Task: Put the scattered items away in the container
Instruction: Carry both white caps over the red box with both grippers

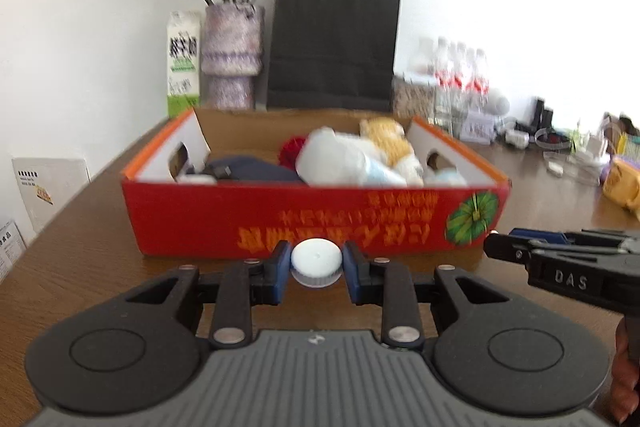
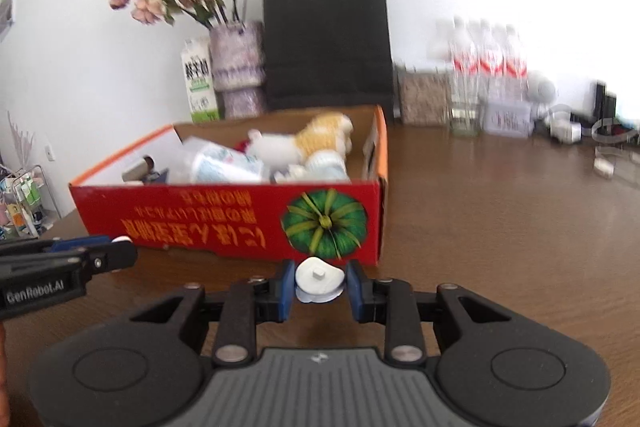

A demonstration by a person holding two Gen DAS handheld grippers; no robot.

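Observation:
A red cardboard box (image 1: 312,219) with orange rims stands on the brown table, also in the right wrist view (image 2: 224,219). It holds a white bottle (image 1: 340,159), a yellow-white plush toy (image 1: 392,143), a dark cloth and other items. My left gripper (image 1: 316,267) is shut on a white round cap (image 1: 316,261), held just in front of the box. My right gripper (image 2: 319,283) is shut on a small white object with a square knob (image 2: 318,279), in front of the box's right corner. Each gripper shows at the edge of the other's view.
Behind the box stand a black paper bag (image 1: 334,43), a vase of dried flowers (image 1: 232,55) and a milk carton (image 1: 183,63). Water bottles (image 2: 484,67) and small clutter sit at the back right. Bare table lies right of the box (image 2: 500,207).

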